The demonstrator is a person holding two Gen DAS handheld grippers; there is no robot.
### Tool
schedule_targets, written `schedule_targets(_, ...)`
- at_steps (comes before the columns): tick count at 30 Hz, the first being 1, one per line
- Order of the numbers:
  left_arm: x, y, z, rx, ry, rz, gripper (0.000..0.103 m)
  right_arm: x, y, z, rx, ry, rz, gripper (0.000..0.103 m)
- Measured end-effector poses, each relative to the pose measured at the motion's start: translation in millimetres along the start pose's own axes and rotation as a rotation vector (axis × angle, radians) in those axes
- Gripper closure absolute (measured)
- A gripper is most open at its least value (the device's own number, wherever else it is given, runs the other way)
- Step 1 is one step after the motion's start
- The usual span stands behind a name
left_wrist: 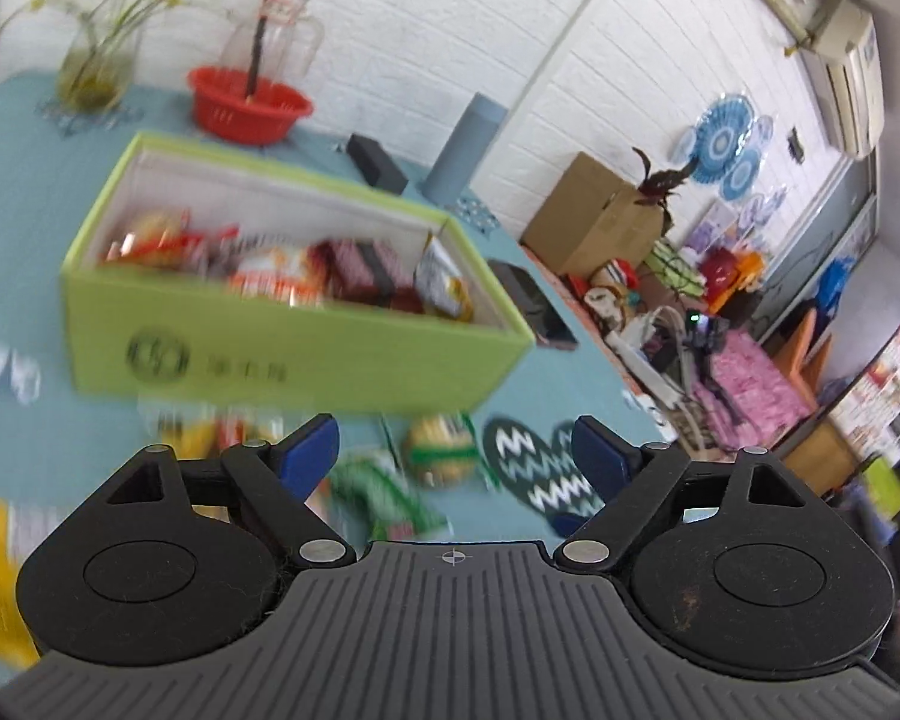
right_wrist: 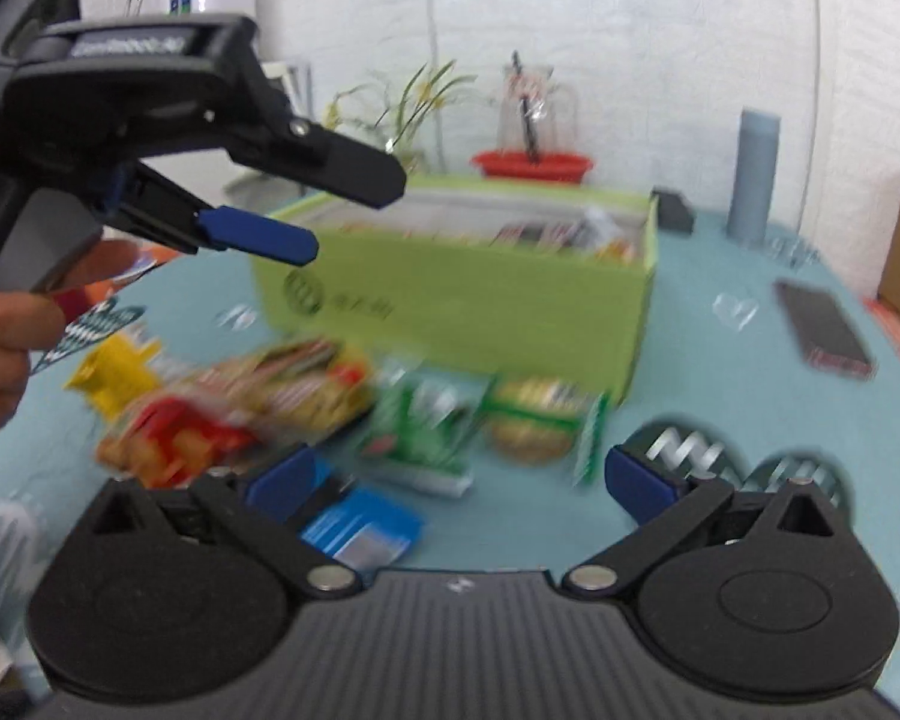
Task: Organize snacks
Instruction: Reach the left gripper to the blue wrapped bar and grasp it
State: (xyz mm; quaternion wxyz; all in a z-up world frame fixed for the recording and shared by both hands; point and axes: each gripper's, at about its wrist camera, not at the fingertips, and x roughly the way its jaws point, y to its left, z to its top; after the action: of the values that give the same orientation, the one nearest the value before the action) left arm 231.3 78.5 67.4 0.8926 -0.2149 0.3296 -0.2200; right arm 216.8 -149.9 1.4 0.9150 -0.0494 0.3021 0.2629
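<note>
I see both jaws apart, empty: left gripper (left_wrist: 453,450), right gripper (right_wrist: 456,477). Lime-green cardboard box (right_wrist: 462,306) holds snacks; two green-wrapped packets (right_wrist: 420,432) lie before it, near one black zigzag coaster (left_wrist: 522,468).

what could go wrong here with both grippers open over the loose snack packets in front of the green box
1. The packets lie crowded and overlapping: the green packet sits right beside the round cake packet, so the open right gripper might catch two at once.
2. The left gripper hangs close above the same pile; the two tools could collide.
3. The green box already looks full at its near side, so a dropped packet may slide off.
</note>
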Motion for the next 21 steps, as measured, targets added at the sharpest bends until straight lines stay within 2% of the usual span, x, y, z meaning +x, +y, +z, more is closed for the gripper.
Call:
schedule_targets(3, -19, 17, -20, -0.085, 0.008, -0.014, 0.03, 9, 20, -11, -0.008, 0.028, 0.014, 0.001)
schedule_targets(7, -42, 29, -28, -0.115, -0.028, 0.039, 0.03, 25, 37, -10, -0.082, 0.045, -0.05, 0.001)
schedule_targets(9, -51, 30, -32, -0.111, -0.039, 0.029, 0.028, 26, 31, -10, -0.084, 0.041, -0.09, 0.001)
schedule_targets(11, -52, 27, -36, -0.096, -0.039, 0.02, 0.027, 24, 17, -11, -0.025, 0.048, -0.12, 0.001)
schedule_targets(15, -34, 16, -41, -0.077, 0.016, -0.014, 0.027, 14, -5, -22, 0.066, 0.056, -0.153, 0.001)
schedule_targets(18, -12, -1, -46, -0.041, 0.075, -0.052, 0.027, 1, 1, -29, 0.055, 0.04, -0.166, 0.001)
schedule_targets(21, 16, -19, -50, -0.007, 0.135, -0.026, 0.027, -3, 11, -34, 0.035, 0.032, -0.147, 0.001)
